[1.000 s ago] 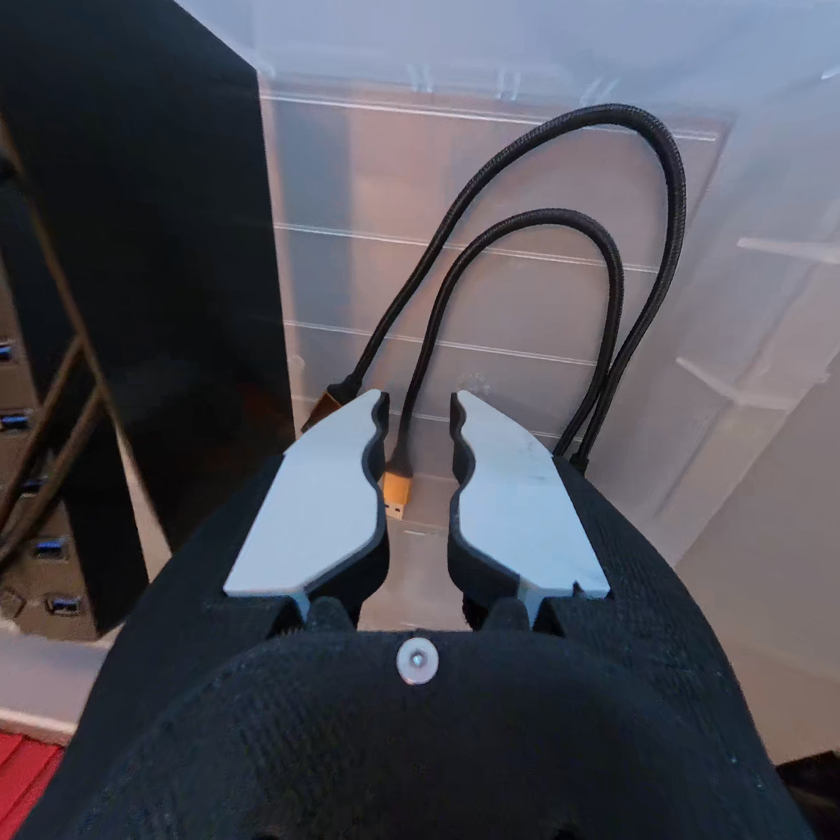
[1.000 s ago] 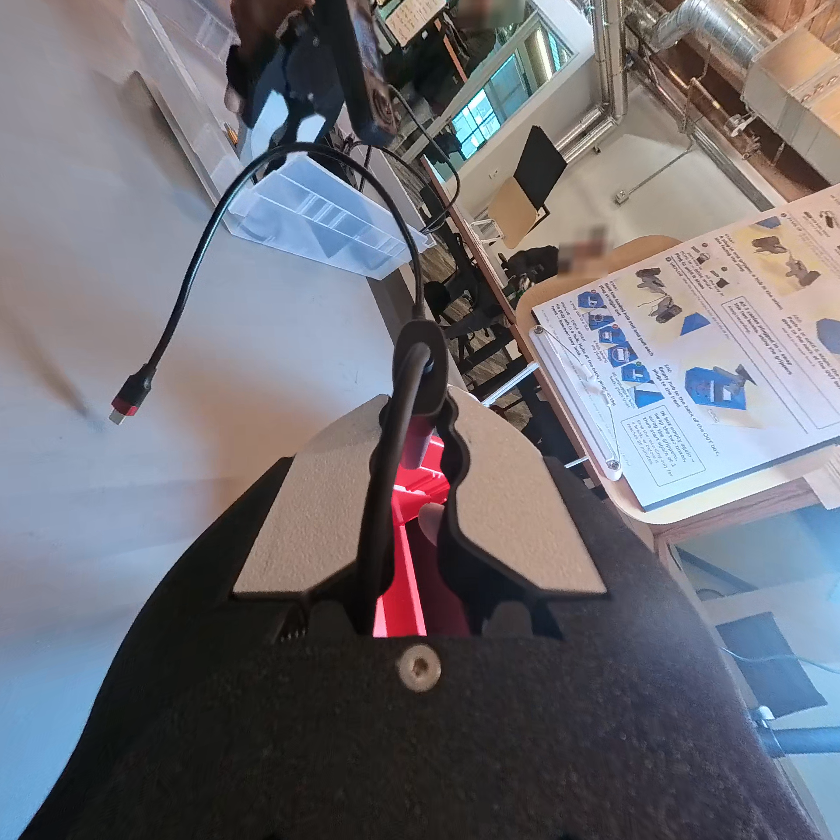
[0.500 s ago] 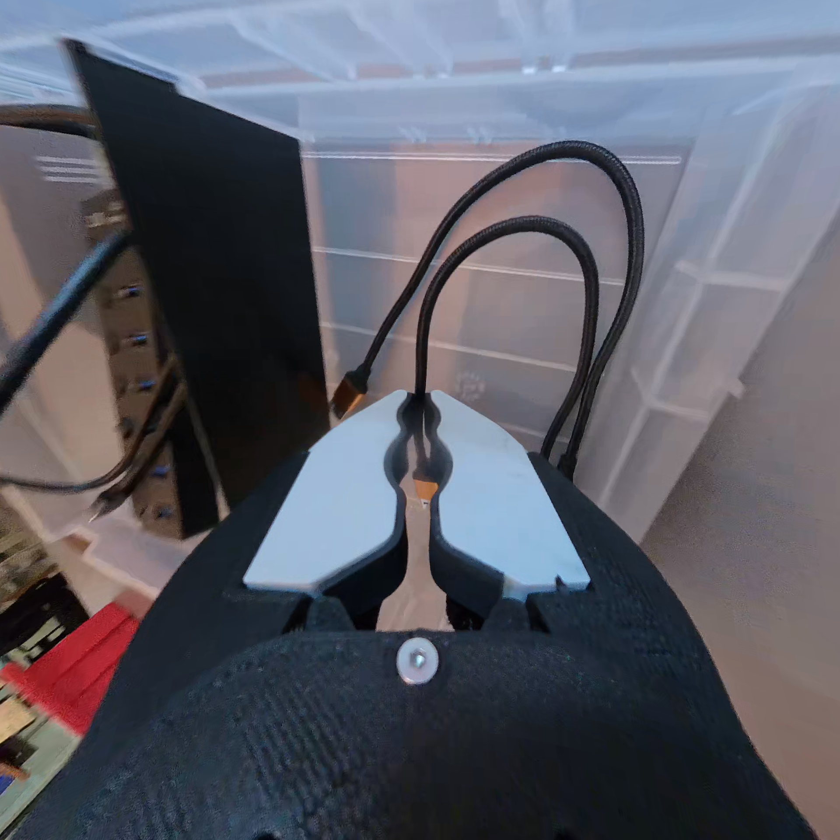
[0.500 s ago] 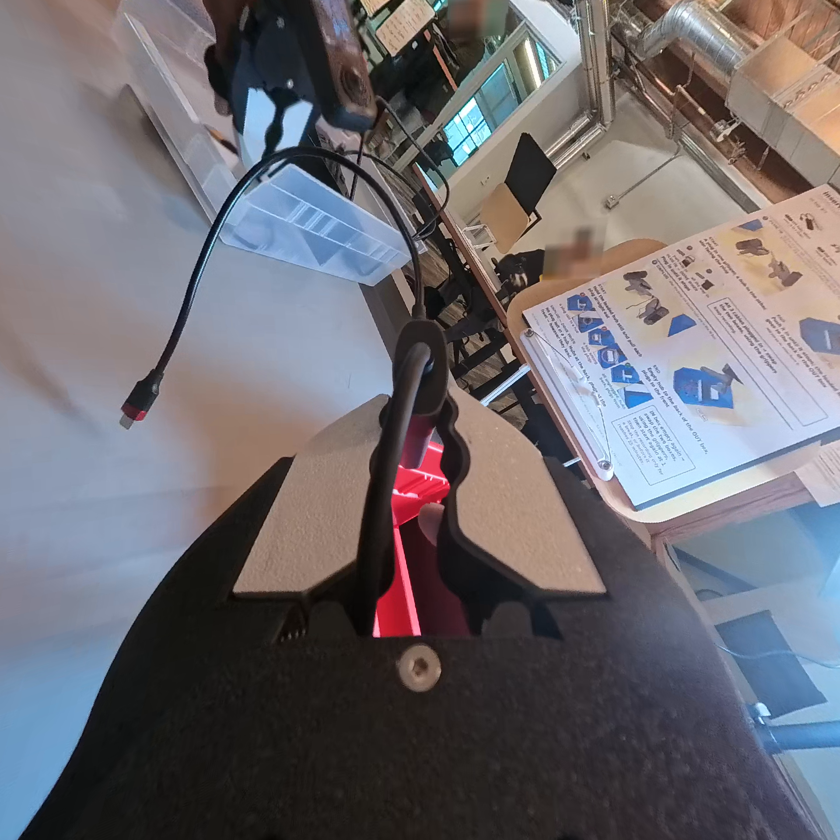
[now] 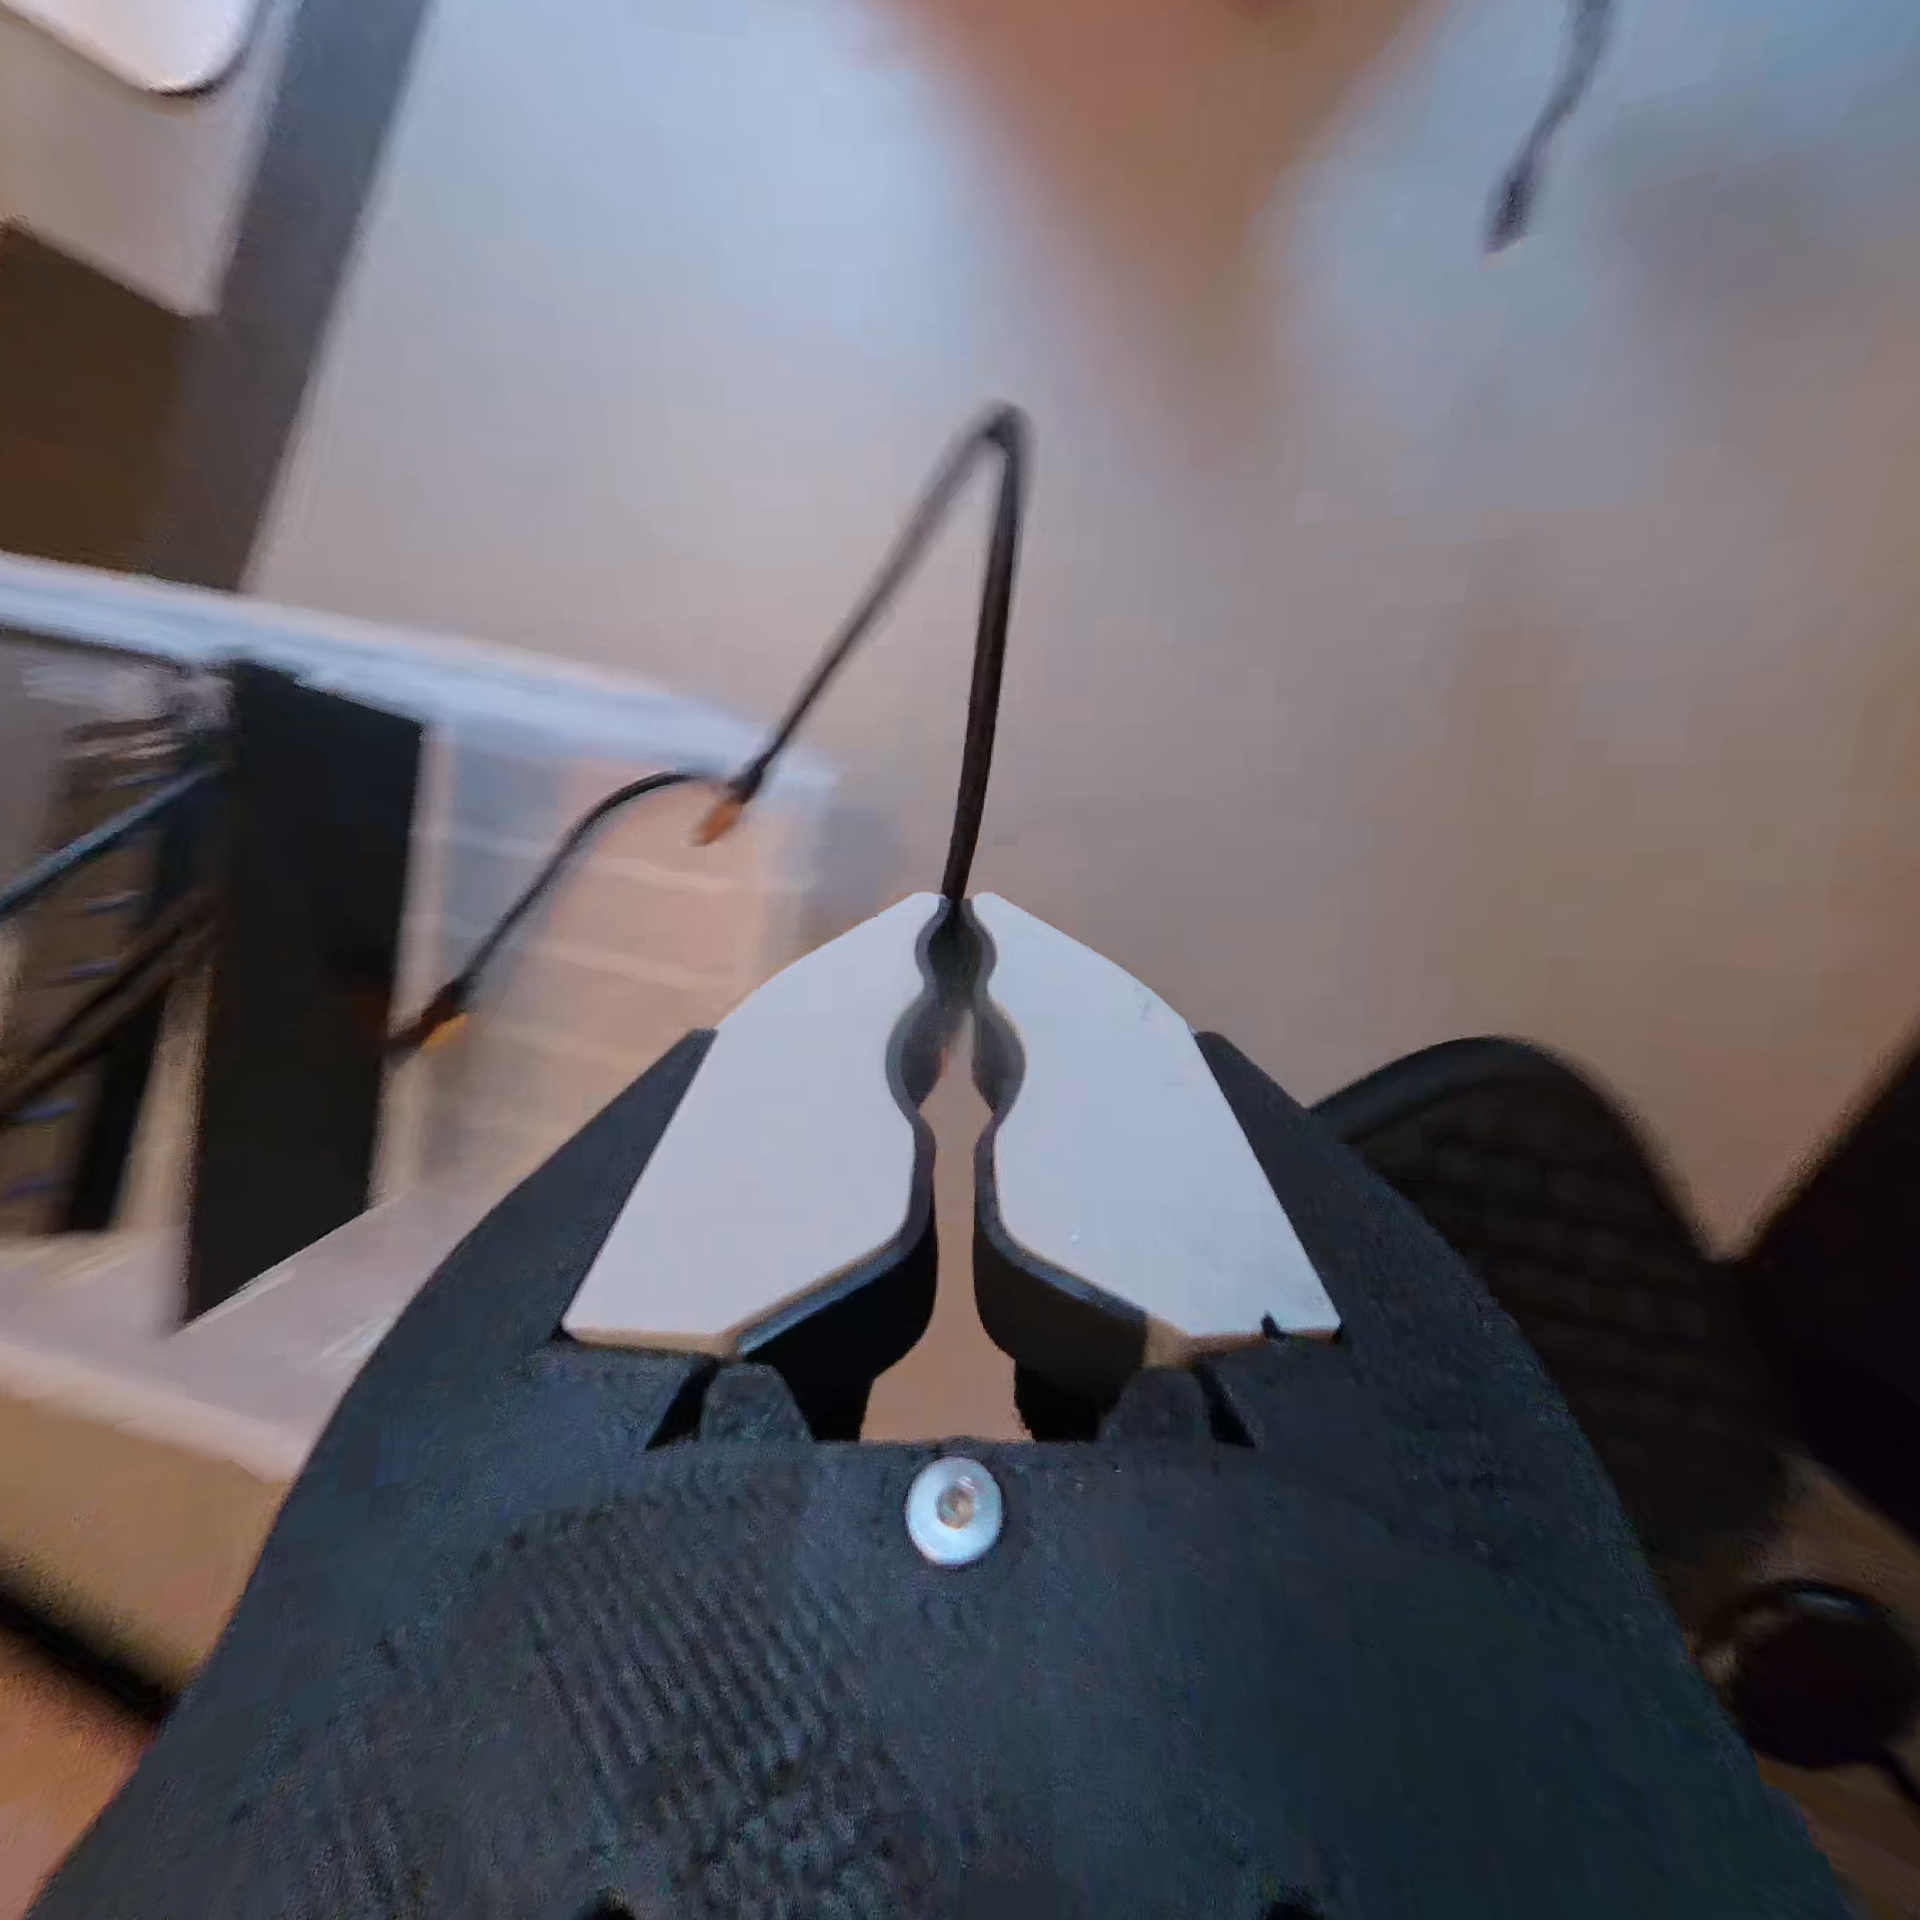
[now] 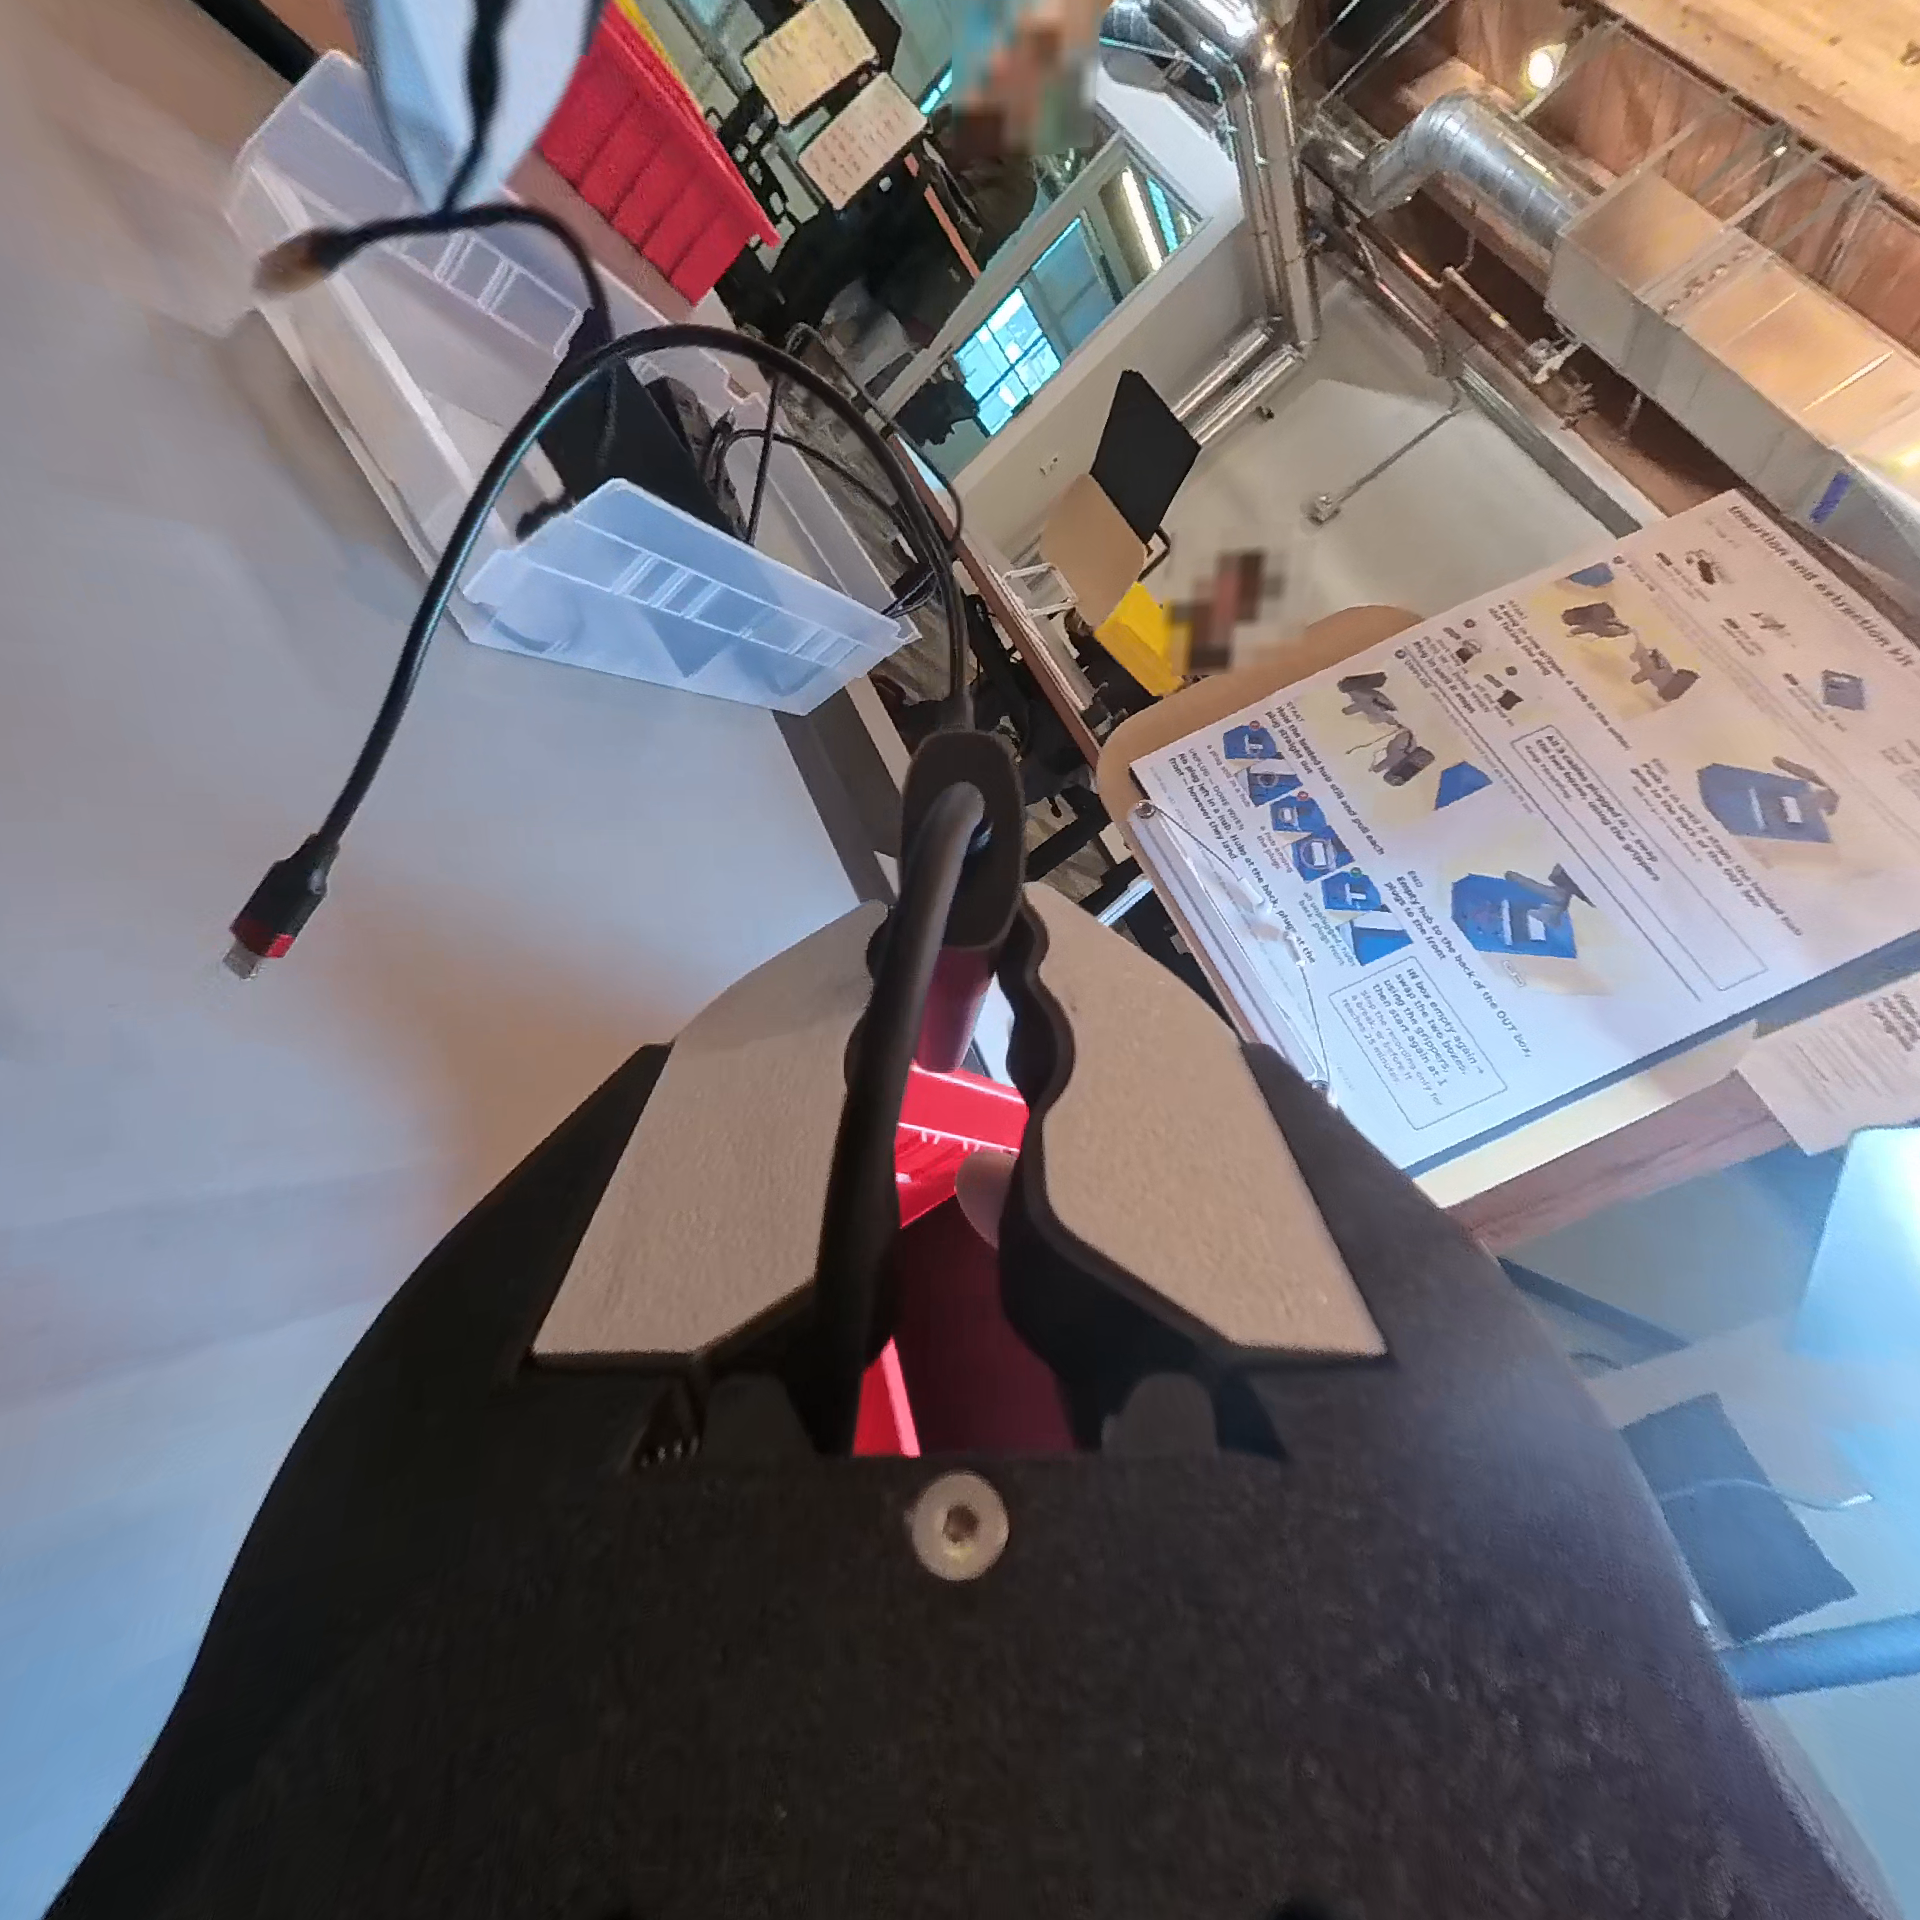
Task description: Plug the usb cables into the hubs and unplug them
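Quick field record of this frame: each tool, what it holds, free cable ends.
left tool: shut on braided cable near its orange plug
braided cable free end: hanging, unplugged
right tool: shut on black cable
black cable free end: red plug, hanging above white table
image quality: left view motion-blurred

Industrial workshop or lab space: exposed silver metal ducts point(image 6: 1455, 145) under a raw wood ceiling, red plastic storage bins point(image 6: 644, 177), clear plastic organiser tray point(image 6: 675, 613) on a white worktable point(image 6: 208, 727), laminated illustrated instruction sheet point(image 6: 1538, 810) on a wooden board.
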